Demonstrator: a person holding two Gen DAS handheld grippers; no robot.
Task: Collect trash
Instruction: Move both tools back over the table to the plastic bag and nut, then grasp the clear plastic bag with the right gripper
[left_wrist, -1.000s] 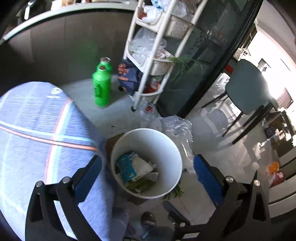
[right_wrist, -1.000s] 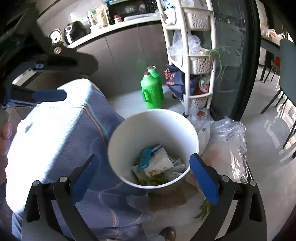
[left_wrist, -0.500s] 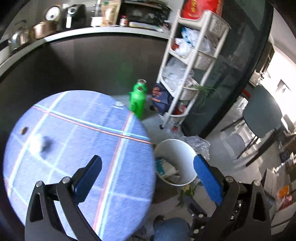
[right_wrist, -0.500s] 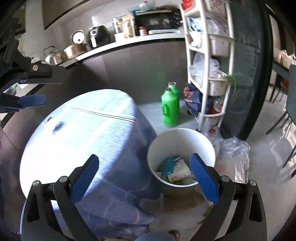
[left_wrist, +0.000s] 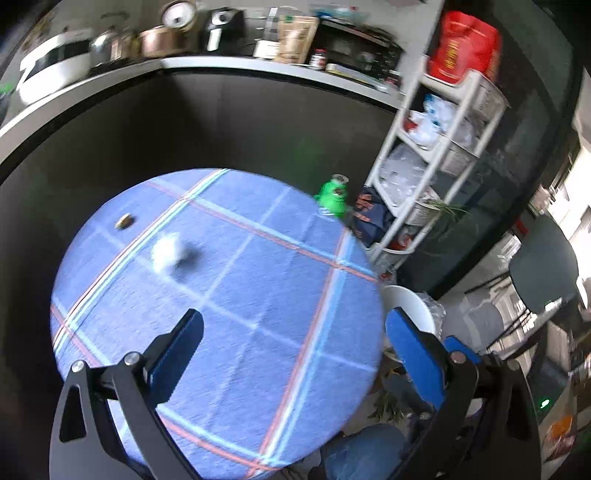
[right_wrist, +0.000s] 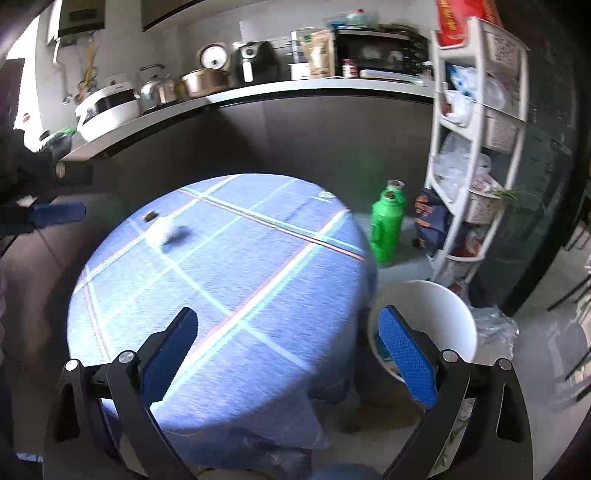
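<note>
A crumpled white wad of paper lies on the far left part of the round table with the blue plaid cloth. A small brown scrap sits just beyond it. The white trash bucket stands on the floor at the table's right edge, with trash partly visible inside. My left gripper hangs open over the table's near half, nothing between its fingers. My right gripper is open too, above the table's near right edge. The left gripper's blue pad shows at the far left.
A green bottle stands on the floor behind the table, next to a dark snack bag. A white tiered shelf rack stands beside a glass door. A clear plastic bag lies by the bucket. A counter holds appliances. A chair stands at the right.
Both grippers have risen and swung left from over the trash bucket to over the table. The bucket has slid toward the right edge, and the paper wad and brown scrap are now in view.
</note>
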